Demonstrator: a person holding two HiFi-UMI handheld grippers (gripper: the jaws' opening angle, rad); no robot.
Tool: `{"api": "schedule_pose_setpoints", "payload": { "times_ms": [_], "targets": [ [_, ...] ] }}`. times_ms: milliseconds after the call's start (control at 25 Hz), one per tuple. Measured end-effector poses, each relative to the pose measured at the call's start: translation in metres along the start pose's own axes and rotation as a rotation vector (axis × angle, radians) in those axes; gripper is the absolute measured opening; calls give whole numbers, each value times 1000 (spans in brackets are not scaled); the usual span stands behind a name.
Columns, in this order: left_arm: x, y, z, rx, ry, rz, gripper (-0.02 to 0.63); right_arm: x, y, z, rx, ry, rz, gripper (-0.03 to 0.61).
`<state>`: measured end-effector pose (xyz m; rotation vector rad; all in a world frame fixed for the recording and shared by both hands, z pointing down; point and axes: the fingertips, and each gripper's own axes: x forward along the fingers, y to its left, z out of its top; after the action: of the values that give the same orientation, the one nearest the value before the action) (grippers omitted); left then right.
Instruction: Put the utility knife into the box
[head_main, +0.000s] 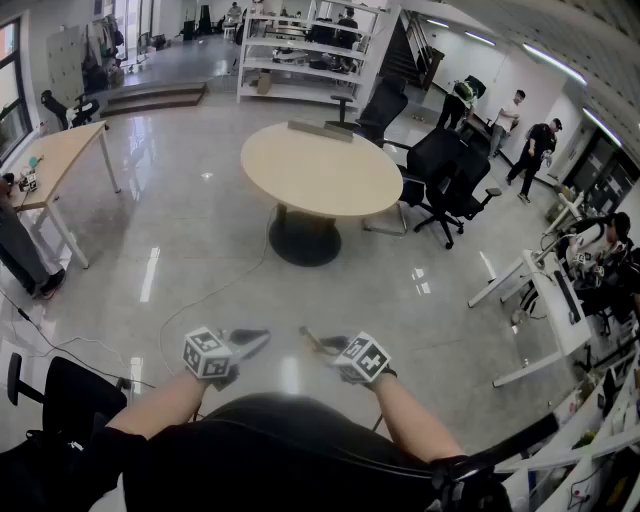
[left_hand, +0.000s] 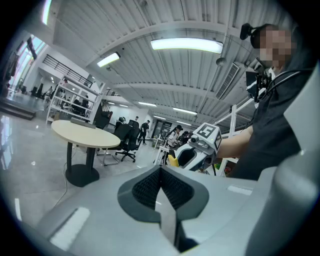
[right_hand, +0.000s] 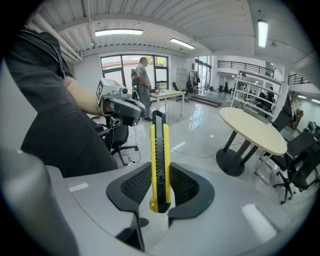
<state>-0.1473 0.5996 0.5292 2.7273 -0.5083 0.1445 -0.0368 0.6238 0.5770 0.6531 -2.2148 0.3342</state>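
Utility knife (right_hand: 159, 145) clamped in right hand-held gripper (right_hand: 160, 186), clear only in its view; left hand-held gripper (left_hand: 161, 189) closed.

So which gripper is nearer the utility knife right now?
Right. The right gripper has the utility knife clamped between its fingers; the left gripper, shut and empty, sits apart to its left in the head view.
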Motion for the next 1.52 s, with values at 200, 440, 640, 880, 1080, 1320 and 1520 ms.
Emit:
{"api": "schedule_pose_setpoints", "payload": {
  "times_ms": [200,440,640,880,1080,1320,1520],
  "targets": [
    [-8,1,-2,1,4,3,-2,0,6,4,-15,7,-1,130],
    [-13,-1,-4,-2,5,2,-2,-2,15,10,-1,-8,11,130],
    [-20,1,-7,-12,8,-1,-2,1,16,12,9,-6,3,130],
    [-34,17,-5,-17,-2,-18,-2,10,20,28,19,2,-24,130],
    [-53,44,0,1,-4,-34,-2,34,13,49,3,18,-60,130],
    [-79,81,-2,-39,9,-46,-2,61,17,75,24,21,-69,130],
    [-83,97,6,-57,11,-64,-2,72,18,84,43,30,-65,130]
  ]
}}
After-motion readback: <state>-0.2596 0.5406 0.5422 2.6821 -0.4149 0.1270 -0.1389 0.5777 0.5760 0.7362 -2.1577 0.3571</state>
